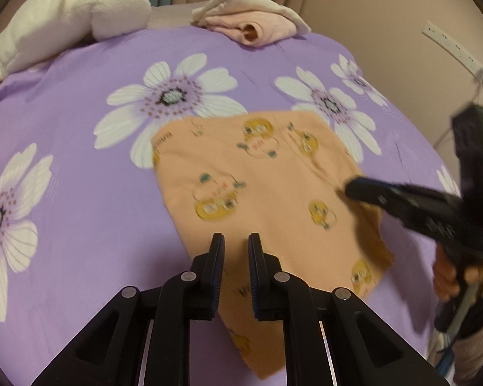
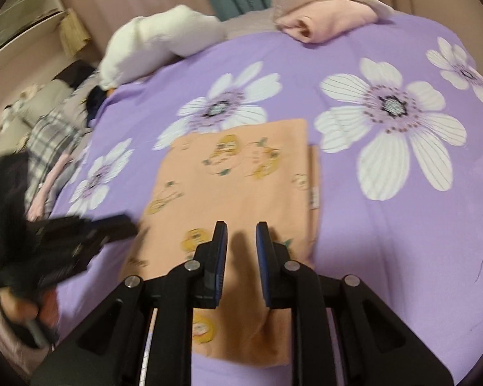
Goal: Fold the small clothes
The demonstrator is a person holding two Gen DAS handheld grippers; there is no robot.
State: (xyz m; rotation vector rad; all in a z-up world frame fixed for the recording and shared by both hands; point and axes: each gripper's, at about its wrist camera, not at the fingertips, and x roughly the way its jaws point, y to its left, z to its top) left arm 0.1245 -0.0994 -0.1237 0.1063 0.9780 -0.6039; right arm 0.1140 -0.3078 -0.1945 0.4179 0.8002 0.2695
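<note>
The garment is peach-orange with yellow cartoon figures and small green marks; the sheet is lilac with big white daisies, purple-dotted, dark-centred; the towel is pale pink; the pillow is white; both grippers are black.

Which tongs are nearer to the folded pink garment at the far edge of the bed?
Neither clearly. Left tongs and right tongs both hover over the orange garment, well short of the pink garment.

both wrists downward (bedspread shared)
</note>
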